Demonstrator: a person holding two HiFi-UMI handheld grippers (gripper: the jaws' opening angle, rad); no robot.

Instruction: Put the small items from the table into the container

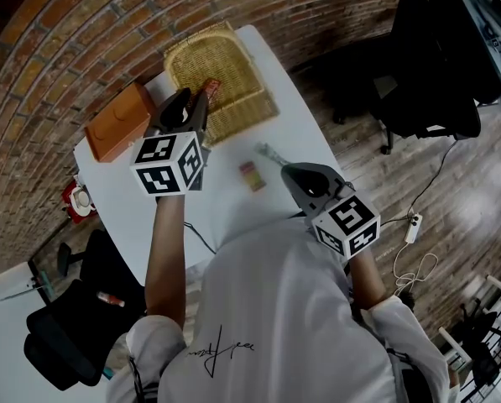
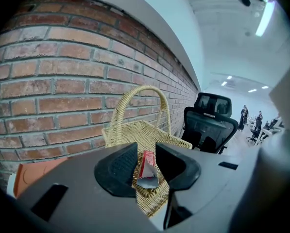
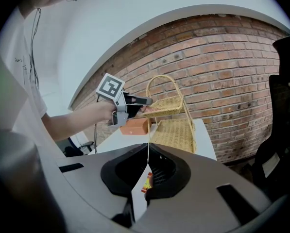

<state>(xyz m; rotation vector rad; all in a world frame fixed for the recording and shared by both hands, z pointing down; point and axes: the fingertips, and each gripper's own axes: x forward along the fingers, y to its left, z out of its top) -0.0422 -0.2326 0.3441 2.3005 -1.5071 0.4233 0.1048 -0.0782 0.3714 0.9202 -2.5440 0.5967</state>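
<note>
My left fingers (image 2: 118,168): pinched a red sachet (image 2: 146,165) by the wicker basket (image 2: 145,132).
My right fingers (image 3: 126,171): pressed together, empty.
Risk: I judged that letting go early could drop the sachet outside the basket.

A tan woven basket (image 1: 233,107) with a tall loop handle stood on the white table (image 1: 124,200). A small red packet (image 2: 145,166) was pinched upright in the left gripper (image 1: 201,99), over the basket. A little yellow-and-red item (image 1: 251,175) lay flat nearby.
</note>
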